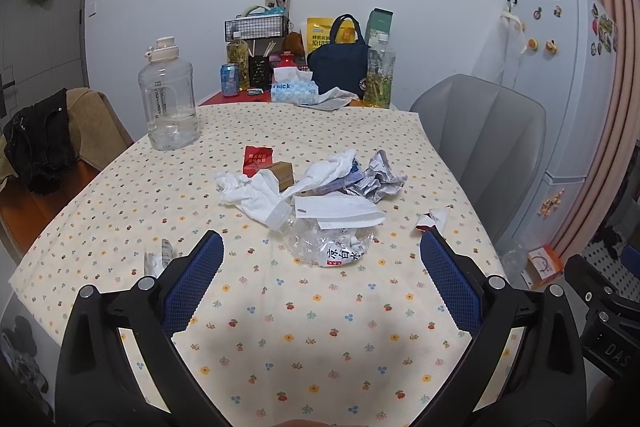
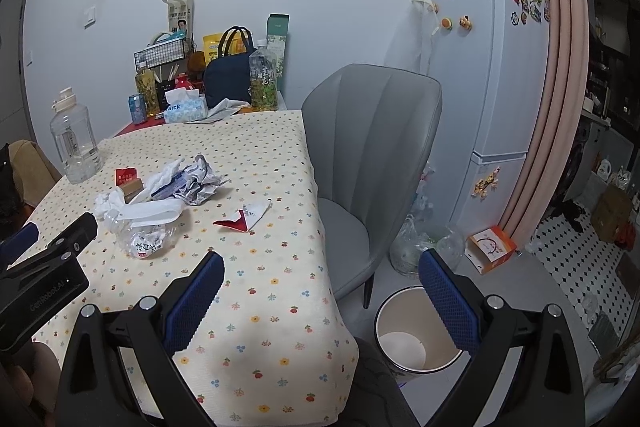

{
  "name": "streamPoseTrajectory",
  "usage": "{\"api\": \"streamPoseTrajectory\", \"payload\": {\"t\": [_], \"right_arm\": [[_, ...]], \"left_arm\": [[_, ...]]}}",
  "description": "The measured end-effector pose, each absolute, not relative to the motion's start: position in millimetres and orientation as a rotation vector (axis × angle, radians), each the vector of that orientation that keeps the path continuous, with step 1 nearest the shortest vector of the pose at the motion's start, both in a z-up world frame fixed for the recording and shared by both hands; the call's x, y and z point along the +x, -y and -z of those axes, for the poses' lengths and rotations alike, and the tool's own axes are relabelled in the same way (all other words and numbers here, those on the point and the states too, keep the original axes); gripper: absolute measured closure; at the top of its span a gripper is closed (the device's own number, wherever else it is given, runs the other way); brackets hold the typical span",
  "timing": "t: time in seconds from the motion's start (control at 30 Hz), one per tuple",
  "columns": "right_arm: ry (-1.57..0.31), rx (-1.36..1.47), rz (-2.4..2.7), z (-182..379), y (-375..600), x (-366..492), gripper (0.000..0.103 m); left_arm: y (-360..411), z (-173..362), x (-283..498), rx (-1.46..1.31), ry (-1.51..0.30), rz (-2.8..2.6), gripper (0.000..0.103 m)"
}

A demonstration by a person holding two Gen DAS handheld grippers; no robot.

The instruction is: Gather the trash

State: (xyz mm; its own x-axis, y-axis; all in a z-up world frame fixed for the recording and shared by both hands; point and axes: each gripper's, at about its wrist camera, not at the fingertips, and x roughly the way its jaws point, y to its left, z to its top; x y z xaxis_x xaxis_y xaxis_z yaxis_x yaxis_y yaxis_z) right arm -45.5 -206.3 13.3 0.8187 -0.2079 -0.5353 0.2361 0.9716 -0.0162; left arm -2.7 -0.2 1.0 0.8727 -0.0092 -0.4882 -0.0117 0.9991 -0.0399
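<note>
A pile of trash lies mid-table: a crushed clear plastic bottle (image 1: 326, 241), white crumpled tissue (image 1: 256, 193), a white face mask (image 1: 340, 211), crumpled foil paper (image 1: 380, 177), a small brown box (image 1: 282, 175) and a red packet (image 1: 258, 159). A red-and-white wrapper (image 1: 432, 219) lies to the right, a small white wrapper (image 1: 158, 259) to the left. My left gripper (image 1: 322, 255) is open and empty, just short of the bottle. My right gripper (image 2: 322, 273) is open and empty, over the table's right edge, above a white trash bin (image 2: 416, 339) on the floor. The pile (image 2: 160, 203) lies to its left.
The table (image 1: 300, 347) has a flowered cloth. A large clear water jug (image 1: 168, 99) stands at the back left. Bottles, a tissue box (image 1: 294, 91) and a navy bag (image 1: 340, 63) crowd the far end. A grey chair (image 2: 372, 155) stands at the right, a fridge (image 2: 488, 75) behind it.
</note>
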Motion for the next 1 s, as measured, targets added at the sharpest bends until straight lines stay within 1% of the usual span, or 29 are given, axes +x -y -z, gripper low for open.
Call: {"api": "streamPoseTrajectory", "payload": {"t": [1.0], "right_arm": [[-0.561,0.05,0.236,-12.8,204.5,-46.2,0.008]], "left_arm": [[-2.1,1.2,-4.3,-0.045,-0.514,0.003,0.005]]}}
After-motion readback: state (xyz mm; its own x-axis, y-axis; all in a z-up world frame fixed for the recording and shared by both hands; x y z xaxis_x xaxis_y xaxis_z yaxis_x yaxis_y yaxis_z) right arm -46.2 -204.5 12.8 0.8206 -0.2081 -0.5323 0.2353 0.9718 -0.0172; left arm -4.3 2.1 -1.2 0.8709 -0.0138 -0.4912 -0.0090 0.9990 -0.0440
